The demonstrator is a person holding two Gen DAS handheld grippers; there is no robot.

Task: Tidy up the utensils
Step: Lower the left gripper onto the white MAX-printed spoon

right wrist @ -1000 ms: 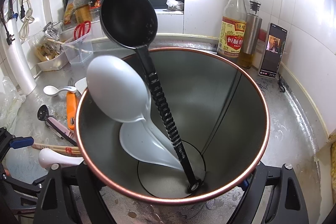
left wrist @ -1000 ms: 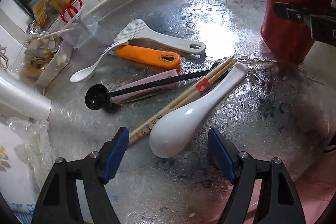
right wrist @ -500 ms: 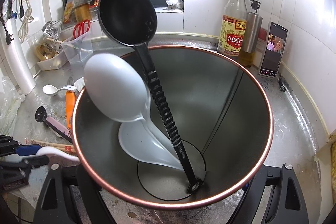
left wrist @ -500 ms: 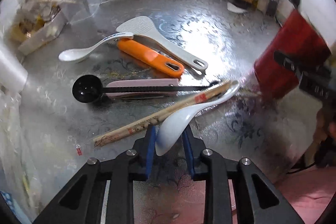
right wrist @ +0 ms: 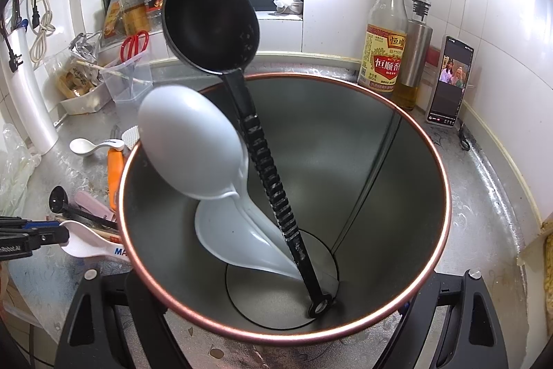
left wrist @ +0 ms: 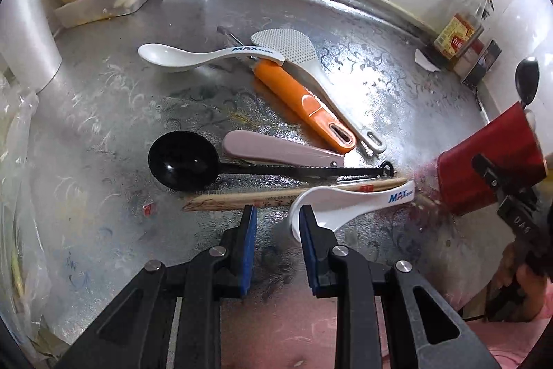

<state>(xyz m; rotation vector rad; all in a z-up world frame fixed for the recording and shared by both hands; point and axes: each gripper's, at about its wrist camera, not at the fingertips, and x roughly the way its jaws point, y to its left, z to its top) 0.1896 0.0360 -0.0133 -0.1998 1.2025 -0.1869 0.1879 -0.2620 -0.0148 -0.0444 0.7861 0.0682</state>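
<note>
The left gripper (left wrist: 278,223) reaches down over the patterned steel counter (left wrist: 103,127), well to the left of the red canister (left wrist: 490,161). Its blue-padded jaws stand only narrowly apart, and they pinch the bowl end of a white spoon (left wrist: 349,201). The bowl sits hard against the right-hand pad. From there the spoon's handle runs rightward, and its tip stops just short of the canister's foot. The spoon is glossy white, deep-bowled and tipped onto its edge, with blue lettering near the handle's end. It rests across a pair of wooden chopsticks (left wrist: 242,197), and a black scoop (left wrist: 183,161) lies just beyond them. A second ago the jaws stood wide, either side of the spoon, which lay flat with its bowl turned down. They have just been closing with the bowl between them. On the right, the right gripper (right wrist: 276,331) clamps the canister between wide-set jaws. Inside the canister stand a black ladle (right wrist: 211,23) and a pale ladle (right wrist: 190,144), unchanged from before.
</note>
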